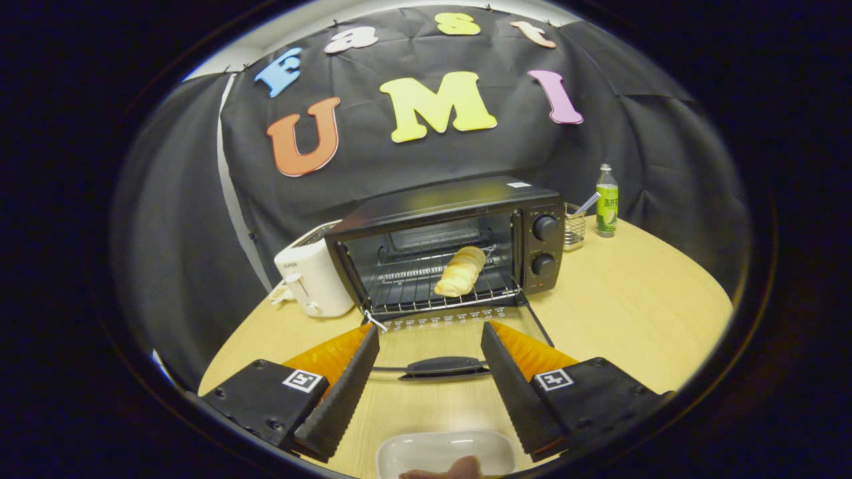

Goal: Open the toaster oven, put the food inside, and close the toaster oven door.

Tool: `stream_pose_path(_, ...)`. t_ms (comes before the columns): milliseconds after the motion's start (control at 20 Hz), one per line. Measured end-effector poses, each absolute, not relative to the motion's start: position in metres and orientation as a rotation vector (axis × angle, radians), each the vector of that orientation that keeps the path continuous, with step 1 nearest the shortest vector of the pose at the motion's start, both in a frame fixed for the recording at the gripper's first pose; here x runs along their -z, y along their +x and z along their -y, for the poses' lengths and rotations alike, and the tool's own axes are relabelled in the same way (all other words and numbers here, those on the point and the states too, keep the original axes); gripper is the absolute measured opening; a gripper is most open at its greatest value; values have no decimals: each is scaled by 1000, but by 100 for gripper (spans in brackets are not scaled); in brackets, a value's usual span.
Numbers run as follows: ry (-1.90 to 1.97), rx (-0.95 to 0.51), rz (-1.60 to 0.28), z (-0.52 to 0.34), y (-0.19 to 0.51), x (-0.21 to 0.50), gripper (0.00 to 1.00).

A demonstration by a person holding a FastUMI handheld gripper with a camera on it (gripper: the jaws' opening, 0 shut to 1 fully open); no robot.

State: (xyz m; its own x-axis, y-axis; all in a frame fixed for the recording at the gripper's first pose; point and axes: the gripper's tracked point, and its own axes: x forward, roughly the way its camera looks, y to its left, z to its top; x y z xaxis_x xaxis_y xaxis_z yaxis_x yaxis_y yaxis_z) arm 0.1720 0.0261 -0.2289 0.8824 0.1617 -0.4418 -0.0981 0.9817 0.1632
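Your gripper (429, 346) hovering with jaws apart over the lowered oven door (459, 332), bread (459, 271) sitting on the toaster oven (452, 246) rack, bottle (606, 201) label unreadable.

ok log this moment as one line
tool: open, empty | oven door: down, handle between fingers | bread: on oven rack | dish: below tool | left: close door
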Motion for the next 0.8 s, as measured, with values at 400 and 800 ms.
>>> stream_pose_path(400, 8, -173, -659, -23, 155, 302, 100)
stream_pose_path(800, -45, -145, -760, -17, 171, 337, 100)
